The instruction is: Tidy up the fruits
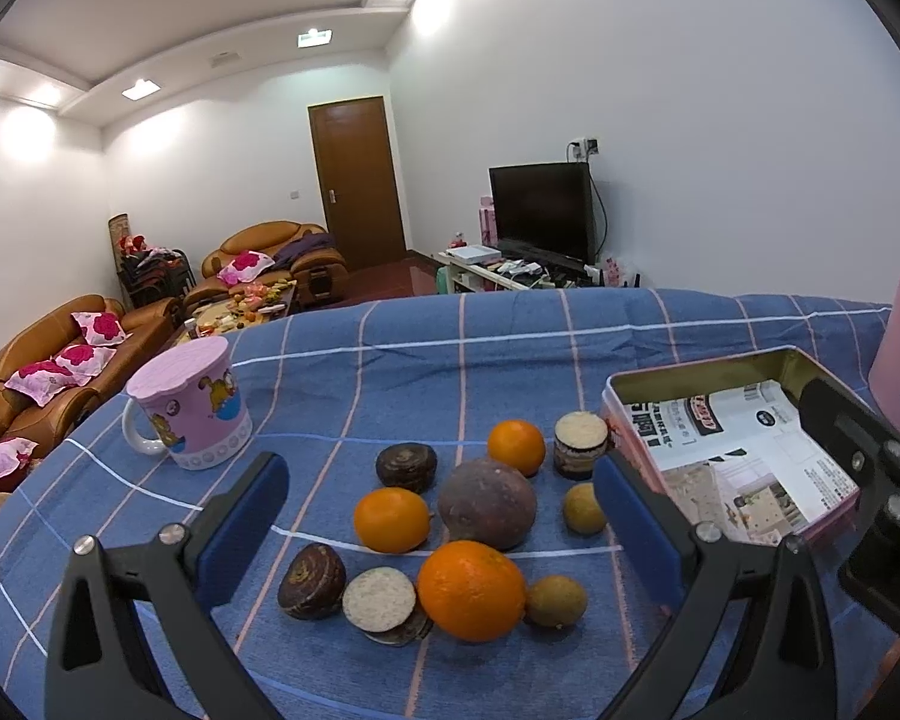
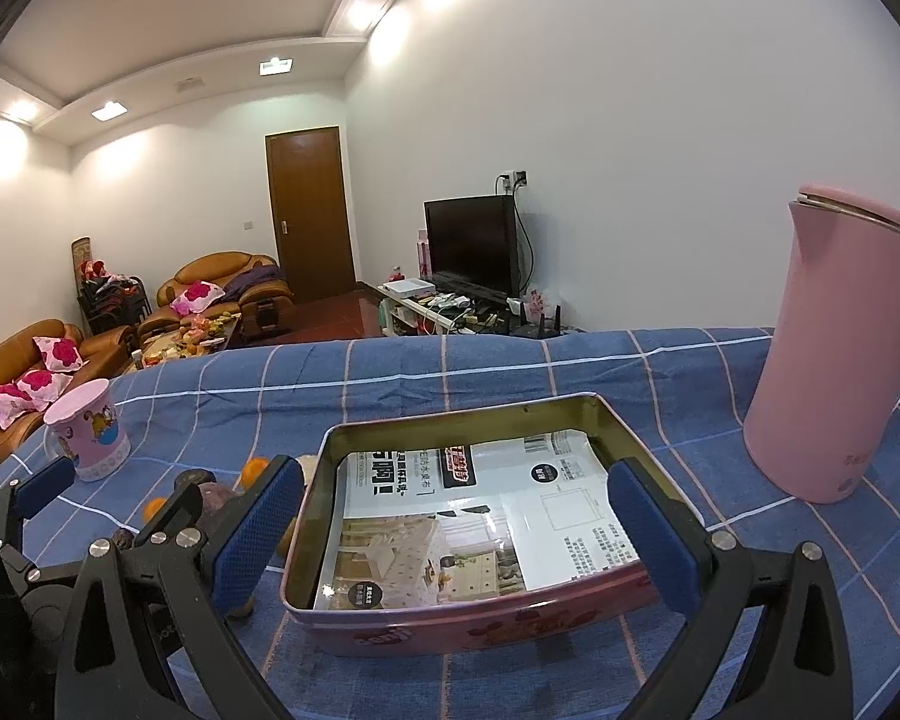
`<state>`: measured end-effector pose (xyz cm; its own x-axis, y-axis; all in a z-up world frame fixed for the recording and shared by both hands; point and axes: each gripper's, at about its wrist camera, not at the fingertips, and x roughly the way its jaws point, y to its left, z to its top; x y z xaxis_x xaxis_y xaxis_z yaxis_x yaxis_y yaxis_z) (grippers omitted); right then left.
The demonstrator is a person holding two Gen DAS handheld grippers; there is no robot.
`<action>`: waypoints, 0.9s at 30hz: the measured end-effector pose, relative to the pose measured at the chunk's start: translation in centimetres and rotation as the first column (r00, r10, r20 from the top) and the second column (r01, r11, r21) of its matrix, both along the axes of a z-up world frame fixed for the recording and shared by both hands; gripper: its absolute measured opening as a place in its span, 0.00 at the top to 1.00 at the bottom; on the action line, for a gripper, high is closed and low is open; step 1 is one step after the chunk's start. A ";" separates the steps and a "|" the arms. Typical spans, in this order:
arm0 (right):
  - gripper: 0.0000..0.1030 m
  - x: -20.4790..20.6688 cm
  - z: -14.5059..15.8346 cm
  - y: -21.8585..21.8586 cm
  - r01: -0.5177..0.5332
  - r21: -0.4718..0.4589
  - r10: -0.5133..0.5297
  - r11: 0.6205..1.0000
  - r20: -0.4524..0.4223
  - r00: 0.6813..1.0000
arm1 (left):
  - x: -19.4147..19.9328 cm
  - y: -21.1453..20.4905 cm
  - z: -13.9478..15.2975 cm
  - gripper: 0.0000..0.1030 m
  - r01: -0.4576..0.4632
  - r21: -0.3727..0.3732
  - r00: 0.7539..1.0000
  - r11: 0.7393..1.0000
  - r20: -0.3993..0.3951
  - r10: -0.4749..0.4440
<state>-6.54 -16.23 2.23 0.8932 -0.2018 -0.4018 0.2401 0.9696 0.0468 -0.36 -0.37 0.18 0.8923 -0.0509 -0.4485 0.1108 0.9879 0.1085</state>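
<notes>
Fruits lie on the blue checked cloth in the left wrist view: three oranges, the nearest (image 1: 471, 590), a large purple passion fruit (image 1: 486, 504), small brown-green fruits (image 1: 556, 600), and dark round pieces with pale cut faces (image 1: 380, 600). My left gripper (image 1: 441, 525) is open and empty, hovering over this pile. A pink tin box (image 2: 474, 615) lined with printed paper sits to the right; it also shows in the left wrist view (image 1: 630, 378). My right gripper (image 2: 456, 531) is open and empty, straddling the tin's near side.
A pink cartoon mug (image 1: 189, 411) stands at the left of the cloth. A tall pink kettle (image 2: 840, 348) stands at the right, behind the tin. Beyond the table's far edge are sofas, a door and a TV.
</notes>
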 end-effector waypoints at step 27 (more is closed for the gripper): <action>0.01 0.3 -0.3 0.0 0.005 -0.009 -0.005 1.000 -0.020 1.000 | -0.3 0.6 -0.2 0.00 0.027 0.021 1.000 0.999 0.012 -0.028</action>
<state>-6.21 -16.26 1.94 0.8839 -0.2100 -0.4179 0.2460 0.9687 0.0335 -0.68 0.27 0.00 0.8963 -0.0661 -0.4385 0.1363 0.9820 0.1307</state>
